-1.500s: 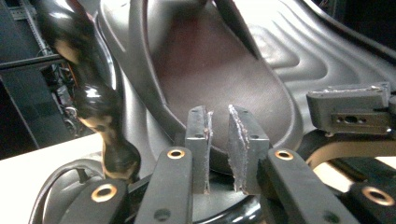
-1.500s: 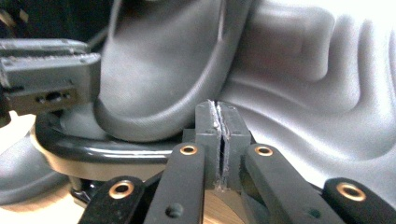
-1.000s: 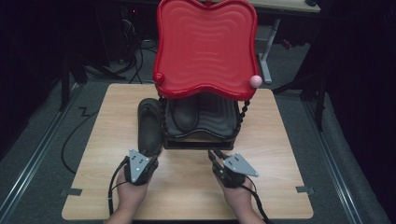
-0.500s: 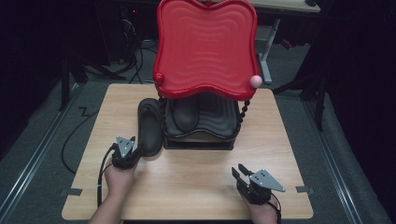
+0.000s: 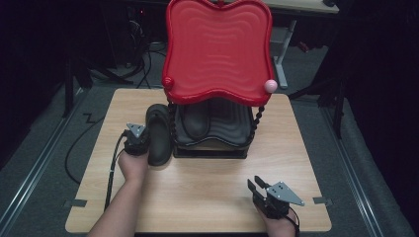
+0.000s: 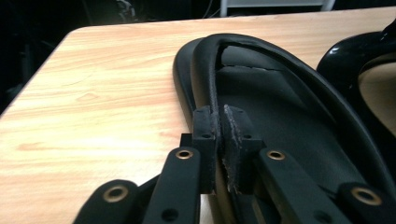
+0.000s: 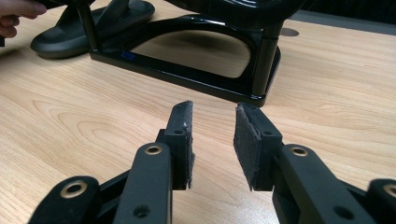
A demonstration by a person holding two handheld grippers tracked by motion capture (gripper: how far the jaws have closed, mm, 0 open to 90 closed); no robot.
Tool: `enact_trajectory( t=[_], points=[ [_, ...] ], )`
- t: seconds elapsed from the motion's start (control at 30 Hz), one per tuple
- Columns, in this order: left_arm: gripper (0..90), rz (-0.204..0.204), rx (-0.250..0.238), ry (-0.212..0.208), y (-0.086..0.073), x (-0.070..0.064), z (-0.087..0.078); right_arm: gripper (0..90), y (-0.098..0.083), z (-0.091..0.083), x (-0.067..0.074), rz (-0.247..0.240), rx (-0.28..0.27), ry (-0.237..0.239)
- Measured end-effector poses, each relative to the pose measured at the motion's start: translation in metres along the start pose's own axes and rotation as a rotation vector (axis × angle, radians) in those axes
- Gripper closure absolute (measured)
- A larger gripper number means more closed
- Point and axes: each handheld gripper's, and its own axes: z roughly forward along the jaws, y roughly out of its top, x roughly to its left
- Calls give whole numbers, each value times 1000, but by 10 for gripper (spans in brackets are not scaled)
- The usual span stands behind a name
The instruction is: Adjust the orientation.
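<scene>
One black sandal (image 5: pixel 158 134) is lying flat on the wooden table (image 5: pixel 207 197), just beside the left side of the two-tier shoe rack (image 5: pixel 212 143); a second dark shoe (image 5: pixel 195 121) is sitting on the rack's lower shelf, under the red top tray (image 5: pixel 217 49). Judging by its thin rubbery strap (image 6: pixel 212 79) and moulded sole, the sandal is looking light, flexible and slightly grippy; the strap is offering the best hold, though it is likely to flex and let the sole dangle. The left gripper (image 6: pixel 218 140) is pinching that strap, jaws pressed together on it near the heel end. The right gripper (image 7: pixel 212 140) is hovering near the table's front right corner, jaws spread and empty, facing the rack's base. Against the frame half a second ago, the left gripper is sitting further forward alongside the sandal; the right gripper is looking much the same in place.
</scene>
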Motion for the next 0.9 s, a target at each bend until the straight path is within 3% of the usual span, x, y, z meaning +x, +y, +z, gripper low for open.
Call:
enact_trajectory(
  t=[0.1,0.17,0.3,0.33,0.37,0.43,0.5,0.6,0.7,0.9],
  points=[
    [845,17,-27,17,-5,3,-16,674,1,-1,0,3,-2,1],
    [846,3,-38,6,-9,6,-30,675,1,0,0,3,-4,3],
    [845,31,-51,-6,-25,7,-63,675,3,1,3,-8,-10,21],
    [843,31,-51,-6,-25,7,-63,675,3,1,3,-8,-10,21],
    [843,23,-54,-21,-36,6,-82,676,5,3,5,-17,-14,30],
    [840,44,-50,-32,-49,2,-101,677,6,3,6,-23,-19,36],
    [840,12,-55,-49,-64,1,-120,677,7,4,8,-31,-24,50],
    [839,-1,-36,-84,-79,-3,-142,678,8,7,12,-43,-26,66],
    [834,45,-47,-113,-87,-14,-162,678,10,12,17,-55,-27,80],
    [824,60,-43,-196,-104,-35,-183,678,12,22,28,-85,-15,97]
  ],
)
